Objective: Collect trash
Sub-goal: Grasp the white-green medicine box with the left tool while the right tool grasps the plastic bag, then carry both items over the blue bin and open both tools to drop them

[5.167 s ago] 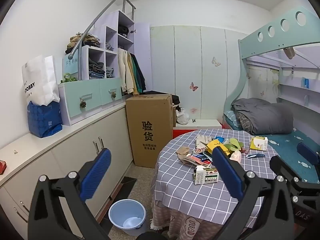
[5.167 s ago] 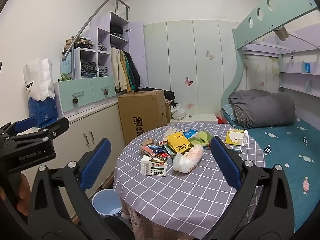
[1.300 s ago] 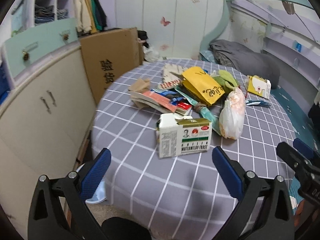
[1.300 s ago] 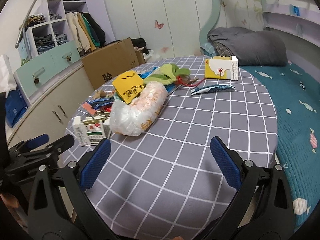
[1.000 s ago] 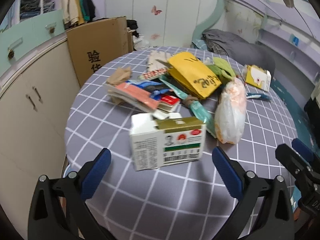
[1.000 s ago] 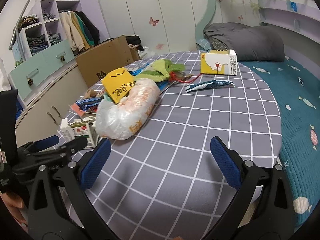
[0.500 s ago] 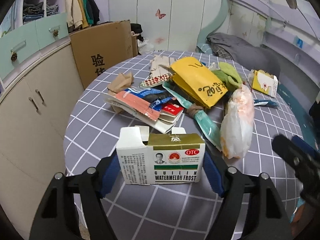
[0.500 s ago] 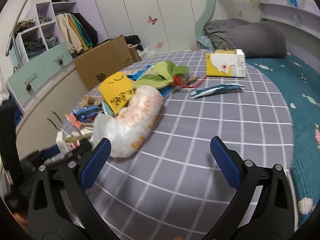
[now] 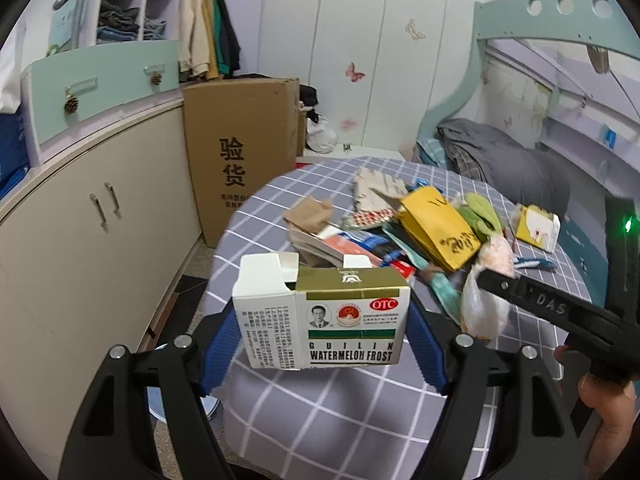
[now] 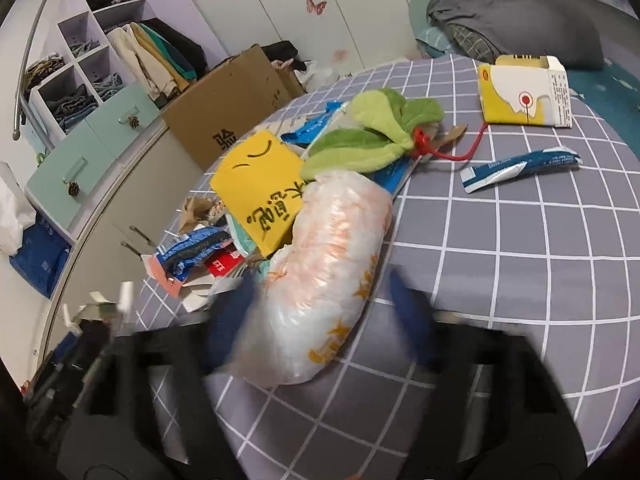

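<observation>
**Carton clamped on the left, bag between closing jaws on the right**

The left gripper [image 9: 322,346] was clamped across the long axis of the white-and-olive cardboard medicine carton [image 9: 322,320], held clear of the grey checked tablecloth [image 9: 340,412]. To its right, the right gripper [image 10: 320,312] was closing around the near end of the crinkled white-and-orange plastic bag [image 10: 324,276], whose length ran away from the jaws; contact unclear through blur.

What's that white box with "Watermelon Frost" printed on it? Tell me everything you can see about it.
The medicine box is a thin cardboard carton, white with a gold band along the top, a green stripe, a red OTC oval and a small portrait. Its left end flap stands open. It sits upright, label facing the camera, clamped at both ends between the blue pads of the left tool, at the near edge of the checked table.
</observation>
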